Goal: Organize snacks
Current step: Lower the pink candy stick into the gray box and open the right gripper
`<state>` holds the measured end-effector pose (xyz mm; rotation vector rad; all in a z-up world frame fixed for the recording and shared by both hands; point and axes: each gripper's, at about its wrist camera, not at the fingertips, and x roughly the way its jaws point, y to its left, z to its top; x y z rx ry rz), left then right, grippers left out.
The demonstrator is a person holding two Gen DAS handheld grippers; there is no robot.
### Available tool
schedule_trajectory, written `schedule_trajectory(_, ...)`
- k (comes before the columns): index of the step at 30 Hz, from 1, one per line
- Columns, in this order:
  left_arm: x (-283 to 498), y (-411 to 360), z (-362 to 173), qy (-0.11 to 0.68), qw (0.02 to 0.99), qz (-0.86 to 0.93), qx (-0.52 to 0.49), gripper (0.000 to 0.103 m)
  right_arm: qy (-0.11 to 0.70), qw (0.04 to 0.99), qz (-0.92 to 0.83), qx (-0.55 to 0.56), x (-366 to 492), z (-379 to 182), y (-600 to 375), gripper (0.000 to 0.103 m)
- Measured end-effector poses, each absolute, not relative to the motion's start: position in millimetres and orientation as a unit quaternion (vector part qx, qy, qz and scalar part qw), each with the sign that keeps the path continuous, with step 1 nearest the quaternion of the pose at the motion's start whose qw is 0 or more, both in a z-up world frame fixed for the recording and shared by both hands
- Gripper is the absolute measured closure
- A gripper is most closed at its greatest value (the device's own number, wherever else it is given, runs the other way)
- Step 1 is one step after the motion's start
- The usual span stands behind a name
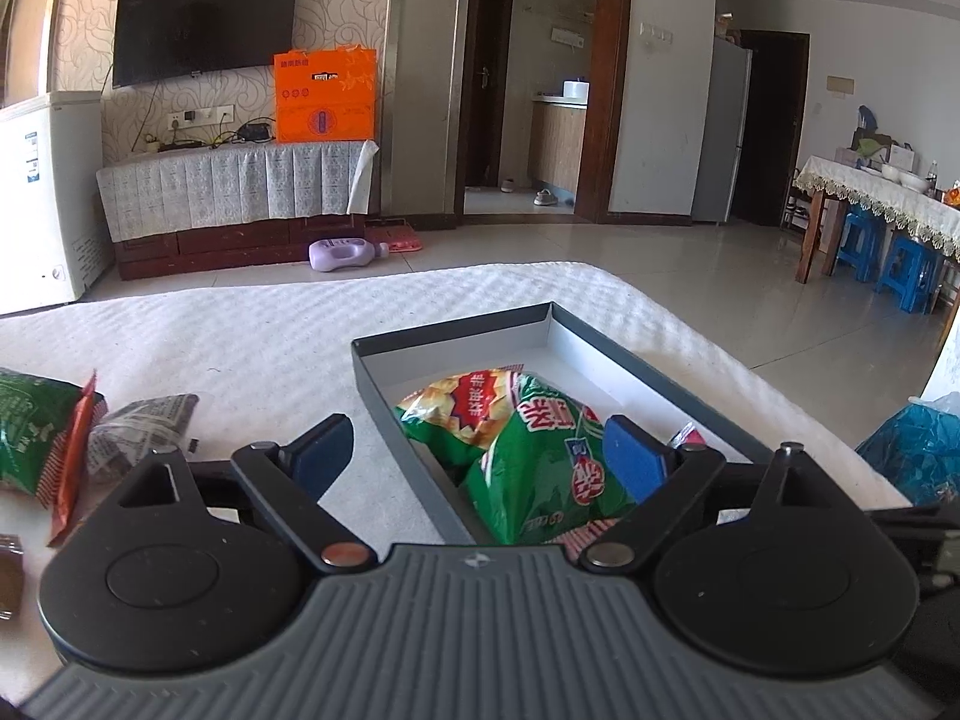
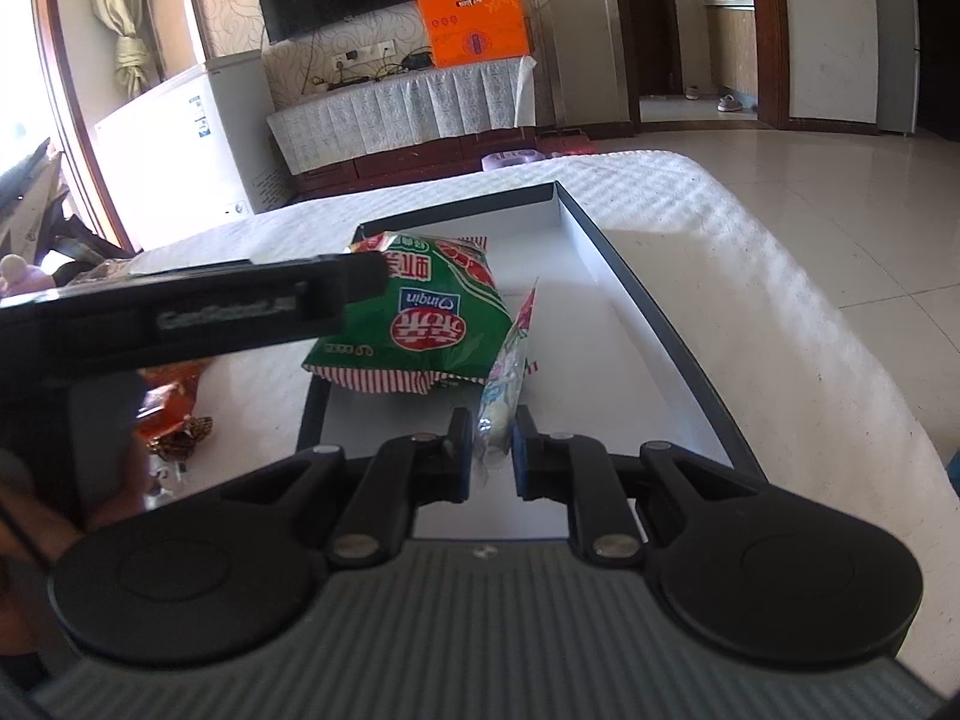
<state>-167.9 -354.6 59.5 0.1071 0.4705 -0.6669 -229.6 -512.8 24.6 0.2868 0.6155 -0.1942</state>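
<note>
Right wrist view: my right hand-held gripper (image 2: 489, 450) is clamped on a clear candy packet (image 2: 501, 405), held over the near end of the grey-rimmed box (image 2: 636, 294). Green chip bag (image 2: 414, 330) lies inside, touching the packet. Left hand-held gripper (image 1: 480, 450) is spread wide w/ nothing in it, over the box's left wall. More snack packs (image 1: 36, 438) sit on the white tabletop (image 1: 270, 348), left of the box.
</note>
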Motion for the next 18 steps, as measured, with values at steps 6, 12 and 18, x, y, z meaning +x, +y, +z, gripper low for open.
schedule_trajectory(6, -175, -336, 61, 0.233, 0.922, -0.305, 0.054, 0.010, 0.303, 0.938, -0.108, 0.129, -232, 24, -509, 0.063)
schedule_trajectory(12, -188, -311, 64, 0.231, 0.929, -0.283, 0.061, 0.010, 0.284, 0.944, -0.114, 0.124, -243, 31, -510, 0.051)
schedule_trajectory(18, -210, -271, 71, 0.226, 0.936, -0.265, 0.059, 0.010, 0.238, 0.957, -0.100, 0.129, -256, 46, -504, 0.051)
